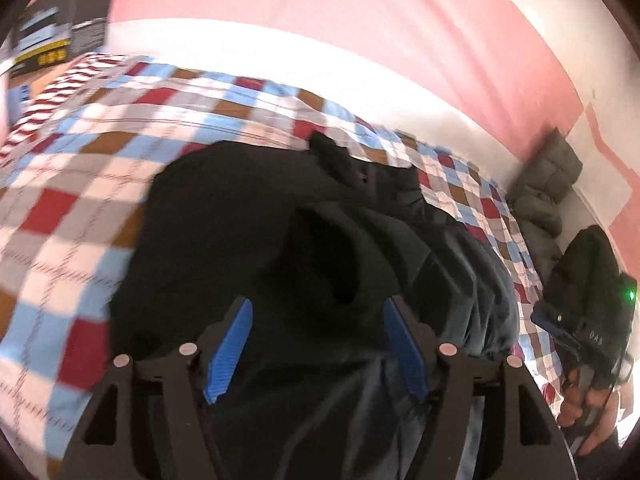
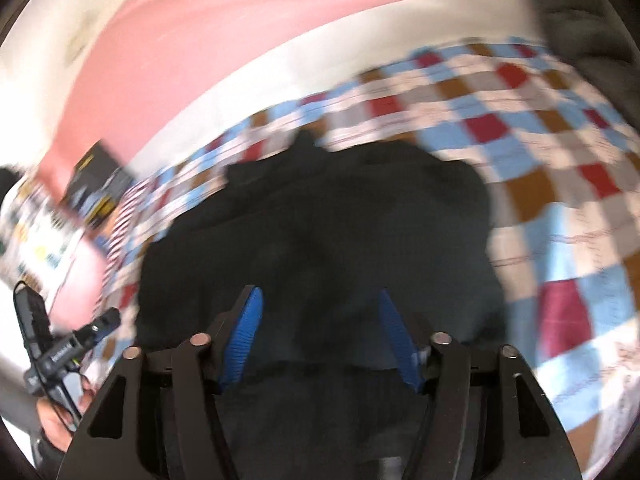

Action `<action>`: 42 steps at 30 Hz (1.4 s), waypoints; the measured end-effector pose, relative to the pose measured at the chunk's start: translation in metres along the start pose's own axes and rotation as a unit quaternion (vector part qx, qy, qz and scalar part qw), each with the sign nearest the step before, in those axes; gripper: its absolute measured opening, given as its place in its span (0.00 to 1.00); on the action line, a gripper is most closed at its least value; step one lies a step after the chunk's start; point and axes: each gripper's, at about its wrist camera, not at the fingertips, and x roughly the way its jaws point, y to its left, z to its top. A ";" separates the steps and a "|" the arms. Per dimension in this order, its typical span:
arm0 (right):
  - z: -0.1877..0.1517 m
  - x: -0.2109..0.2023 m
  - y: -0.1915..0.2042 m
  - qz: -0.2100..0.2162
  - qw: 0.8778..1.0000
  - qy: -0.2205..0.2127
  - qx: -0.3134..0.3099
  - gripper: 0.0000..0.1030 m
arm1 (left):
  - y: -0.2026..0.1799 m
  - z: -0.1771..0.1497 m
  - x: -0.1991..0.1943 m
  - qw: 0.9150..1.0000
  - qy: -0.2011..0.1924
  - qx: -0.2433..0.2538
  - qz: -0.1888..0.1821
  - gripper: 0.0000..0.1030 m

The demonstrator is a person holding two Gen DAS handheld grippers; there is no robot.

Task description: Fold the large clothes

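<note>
Left wrist: black jacket (image 1: 260,240) beneath open left claw (image 1: 316,344), untouched.

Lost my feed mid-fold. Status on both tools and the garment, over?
Left tool open, nothing gripped. Right tool open, above cloth. Black jacket bunched on checked bedspread, not yet folded flat. Grey padded garment lies clear, at the bed's far end.

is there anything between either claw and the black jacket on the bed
Nothing visible. Both the left claw and the right claw are open right over the black jacket, only dark fabric between their blue pads.
</note>
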 end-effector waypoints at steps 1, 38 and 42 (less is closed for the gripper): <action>0.001 0.000 -0.008 -0.011 1.000 -0.002 0.007 0.38 | -0.005 0.003 0.011 1.000 0.008 0.004 0.001 0.55; 0.034 0.088 -0.062 -0.085 0.995 0.041 -0.026 0.28 | -0.032 0.002 0.088 0.984 0.008 0.136 0.116 0.54; 0.020 0.043 -0.057 -0.062 0.998 0.007 -0.028 0.28 | -0.029 -0.005 0.058 0.980 -0.024 0.147 0.135 0.50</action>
